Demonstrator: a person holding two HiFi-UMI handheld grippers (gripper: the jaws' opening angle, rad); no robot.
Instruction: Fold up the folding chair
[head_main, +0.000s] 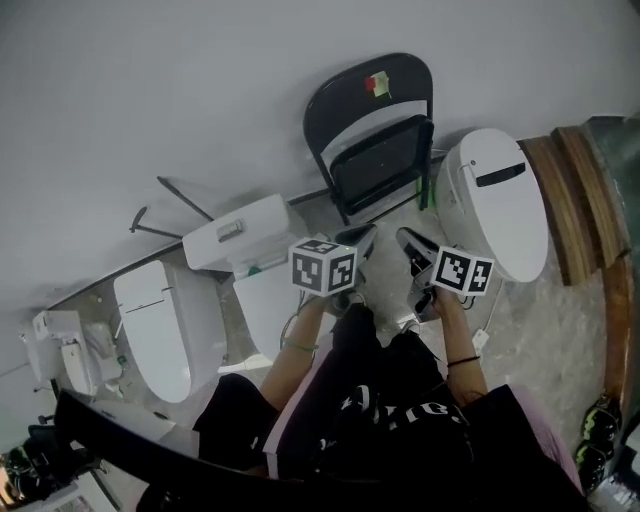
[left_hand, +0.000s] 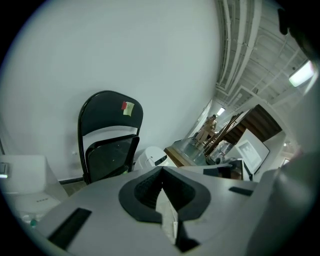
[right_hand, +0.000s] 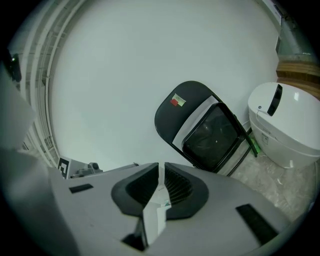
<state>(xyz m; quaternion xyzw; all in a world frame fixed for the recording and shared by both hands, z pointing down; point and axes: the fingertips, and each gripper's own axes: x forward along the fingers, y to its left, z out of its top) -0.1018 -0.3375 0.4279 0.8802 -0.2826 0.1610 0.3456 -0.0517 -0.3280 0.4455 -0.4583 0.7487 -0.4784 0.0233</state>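
The black folding chair (head_main: 375, 130) leans folded flat against the white wall, seat up against the backrest, with a small red and green sticker near its top. It also shows in the left gripper view as the chair (left_hand: 107, 145) and in the right gripper view as the chair (right_hand: 205, 130). My left gripper (head_main: 362, 238) and right gripper (head_main: 410, 243) are held side by side in front of my body, well short of the chair and touching nothing. The left gripper (left_hand: 161, 170) has its jaws pressed together. The right gripper (right_hand: 161, 167) has its jaws almost together, nothing between them.
A white toilet (head_main: 495, 200) stands right beside the chair. A toilet tank (head_main: 235, 235) and another toilet (head_main: 160, 325) stand to the left along the wall. Wooden steps (head_main: 570, 190) run along the right edge, with shoes (head_main: 600, 430) on the floor below.
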